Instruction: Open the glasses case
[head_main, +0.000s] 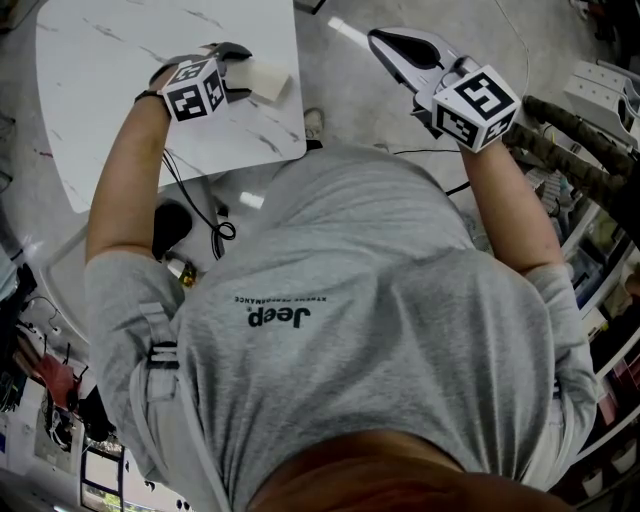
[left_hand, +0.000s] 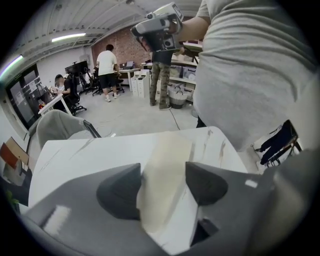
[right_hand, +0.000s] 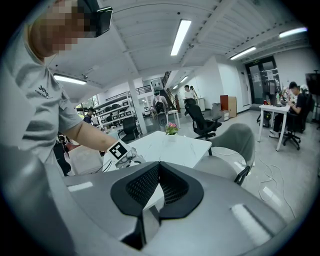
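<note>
A cream glasses case (head_main: 268, 78) lies near the edge of the white marble table (head_main: 120, 80). My left gripper (head_main: 245, 72) reaches down over it. In the left gripper view the case (left_hand: 170, 150) lies between the two dark pads (left_hand: 120, 192). The left pad sits at its edge, and a thin strip of table shows beside the right pad. The case lid looks closed. My right gripper (head_main: 385, 40) hangs in the air to the right, off the table, with its jaws together and nothing in them. Its mesh pads (right_hand: 145, 185) meet in the right gripper view.
Black cables and a dark object (head_main: 170, 225) lie on the floor below the table's edge. A grey chair (right_hand: 235, 140) stands beside the table (right_hand: 170, 145), which carries a small flower pot (right_hand: 171, 129). Shelves (head_main: 610, 230) stand at the right. People work at desks far behind.
</note>
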